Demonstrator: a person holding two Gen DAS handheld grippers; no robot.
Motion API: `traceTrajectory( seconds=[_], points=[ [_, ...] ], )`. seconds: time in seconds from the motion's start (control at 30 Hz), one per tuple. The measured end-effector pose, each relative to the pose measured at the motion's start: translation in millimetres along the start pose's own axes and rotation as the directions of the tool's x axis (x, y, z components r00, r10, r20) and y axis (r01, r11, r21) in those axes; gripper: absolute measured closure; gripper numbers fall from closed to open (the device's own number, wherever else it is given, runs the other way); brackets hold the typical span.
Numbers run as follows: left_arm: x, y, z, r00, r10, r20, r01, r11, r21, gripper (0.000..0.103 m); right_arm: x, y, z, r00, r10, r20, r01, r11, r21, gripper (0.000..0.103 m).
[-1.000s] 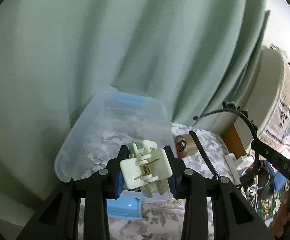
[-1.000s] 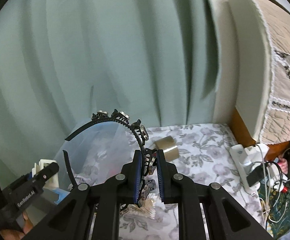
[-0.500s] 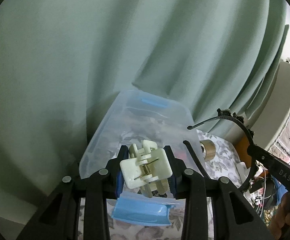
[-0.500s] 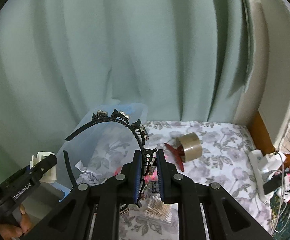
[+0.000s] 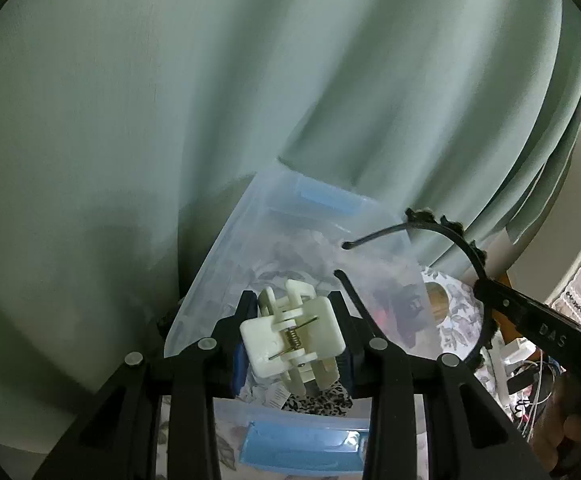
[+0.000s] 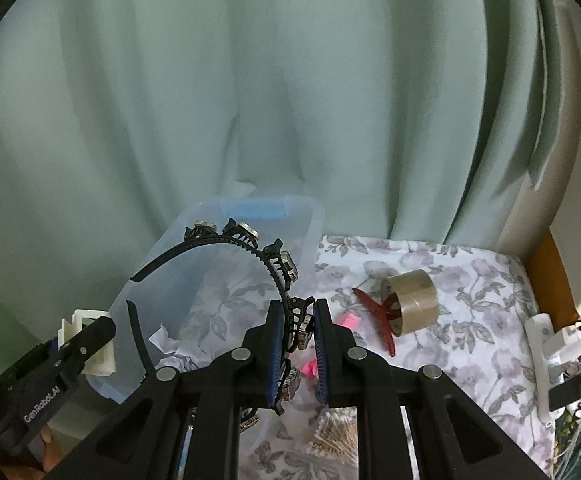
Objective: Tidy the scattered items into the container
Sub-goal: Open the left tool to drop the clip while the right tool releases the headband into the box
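My left gripper (image 5: 294, 332) is shut on a cream plastic clip (image 5: 292, 338) with a metal spring, held over the near end of the clear plastic container (image 5: 250, 240) with blue handles. In the right wrist view, my right gripper (image 6: 295, 332) is shut on a black headband (image 6: 246, 246) with round studs, whose arc reaches over the container (image 6: 310, 224). The headband (image 5: 442, 232) also shows at the right of the left wrist view, and the left gripper with its clip (image 6: 90, 340) shows at the lower left of the right wrist view. Crumpled paper (image 6: 170, 344) lies inside the container.
On the floral cloth (image 6: 470, 280) right of the container lie a brown tape roll (image 6: 410, 300), a dark red hair clip (image 6: 374, 320), pink bits (image 6: 348, 322) and a pack of cotton swabs (image 6: 330, 440). A white power strip (image 6: 550, 352) with cables sits far right. A green curtain (image 6: 250, 80) hangs behind.
Both grippers have moved left and down toward the container, which now lies closer and more central. The clip and the headband stay gripped as before.
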State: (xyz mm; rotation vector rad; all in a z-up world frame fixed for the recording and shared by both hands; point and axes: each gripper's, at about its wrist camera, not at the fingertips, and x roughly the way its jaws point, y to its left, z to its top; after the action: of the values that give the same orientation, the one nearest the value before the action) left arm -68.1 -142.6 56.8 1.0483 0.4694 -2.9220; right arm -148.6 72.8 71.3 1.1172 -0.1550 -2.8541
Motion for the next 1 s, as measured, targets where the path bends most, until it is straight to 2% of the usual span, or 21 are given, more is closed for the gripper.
traceTrajectory(
  seconds=[0.4,0.63,1.0],
  points=[
    [23,12,-6,0.998,0.015,-0.062,-0.017,0.999,-0.03,0.066,41,23,-2,0.995,0.039,-0.092,-0.046,0.996,-0.076,0.083],
    [24,15,-8,0.997,0.022,-0.078,-0.025,0.999,-0.038,0.066,46,30,-7,0.994,0.043,-0.105,-0.054,0.993,-0.109,0.082],
    [20,12,-6,0.997,0.021,-0.078,-0.024,0.999,-0.03,0.038,40,35,-9,0.992,0.048,-0.118,-0.063,0.991,-0.122,0.081]
  ],
)
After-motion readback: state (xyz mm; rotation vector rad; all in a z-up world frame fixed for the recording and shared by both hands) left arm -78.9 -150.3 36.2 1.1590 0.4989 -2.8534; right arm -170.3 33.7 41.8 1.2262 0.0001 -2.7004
